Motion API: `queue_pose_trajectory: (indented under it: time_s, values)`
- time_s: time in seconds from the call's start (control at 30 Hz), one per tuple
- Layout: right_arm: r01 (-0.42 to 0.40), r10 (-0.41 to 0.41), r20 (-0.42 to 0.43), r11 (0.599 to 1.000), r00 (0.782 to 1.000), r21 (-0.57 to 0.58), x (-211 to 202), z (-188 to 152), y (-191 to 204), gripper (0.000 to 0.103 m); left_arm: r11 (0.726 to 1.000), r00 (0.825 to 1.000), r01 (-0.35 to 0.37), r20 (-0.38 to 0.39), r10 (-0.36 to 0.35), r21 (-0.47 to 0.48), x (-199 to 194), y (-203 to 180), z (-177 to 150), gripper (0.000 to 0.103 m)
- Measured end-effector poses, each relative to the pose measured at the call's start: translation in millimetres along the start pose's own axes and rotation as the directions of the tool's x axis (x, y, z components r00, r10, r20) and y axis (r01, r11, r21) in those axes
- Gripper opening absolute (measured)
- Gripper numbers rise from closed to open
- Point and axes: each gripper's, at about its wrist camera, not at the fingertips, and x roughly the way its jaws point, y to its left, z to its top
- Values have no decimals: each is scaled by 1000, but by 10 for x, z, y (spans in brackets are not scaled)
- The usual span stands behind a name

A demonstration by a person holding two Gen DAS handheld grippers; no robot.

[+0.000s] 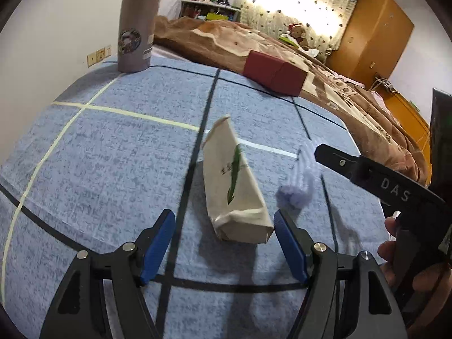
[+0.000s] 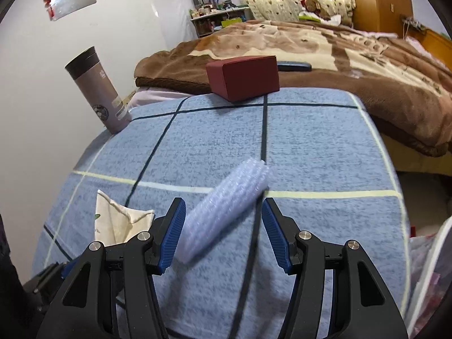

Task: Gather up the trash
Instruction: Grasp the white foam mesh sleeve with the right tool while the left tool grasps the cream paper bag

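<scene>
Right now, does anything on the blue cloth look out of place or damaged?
Two things look like litter: a crumpled paper bag lying on its side, and a bubble wrap roll lying askew beside it. The tumbler and red box look undamaged.

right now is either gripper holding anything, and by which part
Nothing is held. The left gripper stands open around the paper bag; the right gripper stands open around the bubble wrap roll.

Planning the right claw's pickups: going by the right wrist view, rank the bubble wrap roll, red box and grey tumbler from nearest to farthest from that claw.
1. Bubble wrap roll: between the open right claw fingers, on the blue cloth.
2. Grey tumbler: far left, by the wall.
3. Red box: straight ahead at the cloth's far edge.
</scene>
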Motion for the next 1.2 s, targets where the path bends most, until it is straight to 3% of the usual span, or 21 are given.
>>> queue_pose_trajectory:
  time_s: [0.43, 0.53, 0.67, 0.8, 1.0, 1.13, 1.2]
  values:
    - [57, -58, -106, 998, 993, -15, 296, -39, 116, 58, 1000, 1000, -24, 6, 24, 2, 74, 170, 187, 74]
    - [58, -59, -99, 998, 993, -16, 242, -51, 98, 58, 1000, 1000, -25, -9, 25, 14, 131, 171, 204, 74]
    - [62, -65, -91, 997, 994, -42, 176, -80, 104, 40, 999, 1000, -26, -8, 27, 25, 156, 148, 215, 74]
    - [49, -52, -88, 998, 995, -42, 132, -118, 91, 31, 999, 1000, -20, -17, 21, 42, 199, 104, 216, 73]
    - [55, -60, -75, 996, 995, -66, 144, -127, 110, 25, 998, 1000, -10, -23, 11, 58, 215, 73, 229, 58]
    - [59, -64, -66, 996, 996, -73, 122, -136, 110, 24, 998, 999, 27, -31, -25, 65, 216, 42, 226, 37]
    - [60, -65, -64, 995, 996, -75, 114, -147, 106, 24, 997, 999, 23, -28, -21, 72, 214, 28, 226, 37]
